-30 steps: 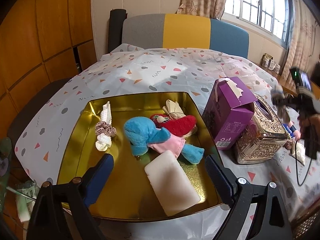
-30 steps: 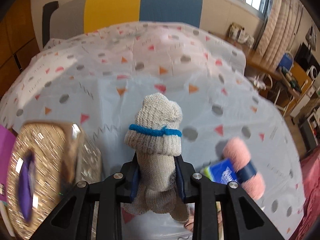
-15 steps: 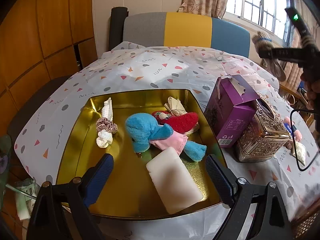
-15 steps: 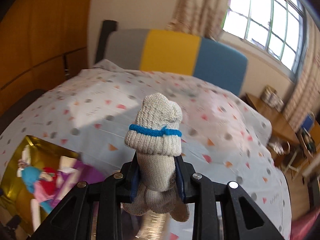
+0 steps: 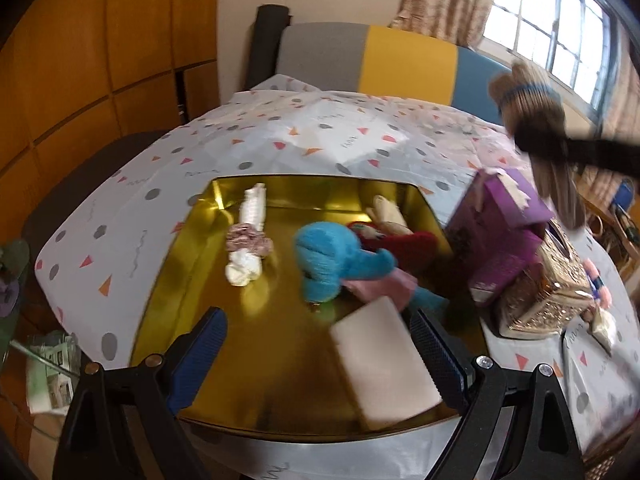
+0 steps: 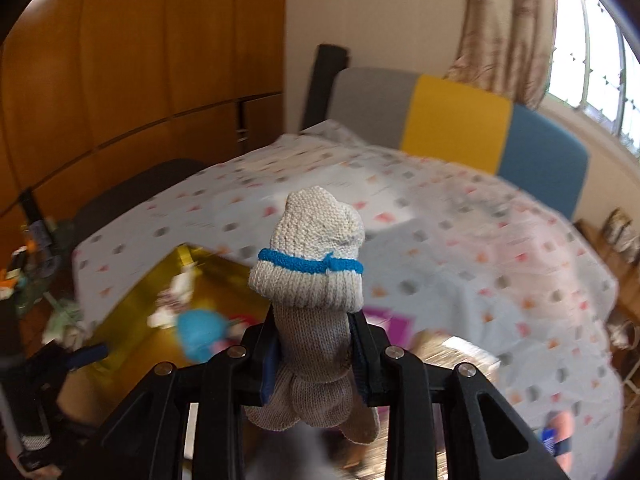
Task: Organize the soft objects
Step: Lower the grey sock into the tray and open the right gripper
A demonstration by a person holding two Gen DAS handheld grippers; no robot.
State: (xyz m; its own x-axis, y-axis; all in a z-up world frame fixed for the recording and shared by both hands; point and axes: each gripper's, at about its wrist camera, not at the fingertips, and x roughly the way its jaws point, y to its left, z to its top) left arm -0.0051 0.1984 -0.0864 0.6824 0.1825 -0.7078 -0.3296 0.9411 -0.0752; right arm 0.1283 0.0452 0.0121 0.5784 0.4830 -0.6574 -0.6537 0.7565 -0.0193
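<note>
My right gripper (image 6: 316, 356) is shut on a beige knitted glove with a blue band (image 6: 312, 280), held high in the air; the glove also shows in the left wrist view (image 5: 528, 108) above the purple box. A gold tray (image 5: 176, 280) holds a blue plush toy (image 5: 332, 256), a red plush (image 5: 408, 240), a white cloth with a scrunchie (image 5: 248, 240) and a white pad (image 5: 384, 364). My left gripper (image 5: 320, 356) is open and empty over the tray's near edge.
A purple box (image 5: 500, 248) and a gold tissue box (image 5: 552, 296) stand right of the tray. A pink yarn ball (image 5: 596, 284) lies beyond them. A chair back (image 5: 400, 60) stands behind the table. Clutter (image 5: 44, 368) sits low at the left.
My right gripper has swung left with the glove, from the table's right side to above the purple box, facing the tray. The left gripper has edged slightly closer to the tray.
</note>
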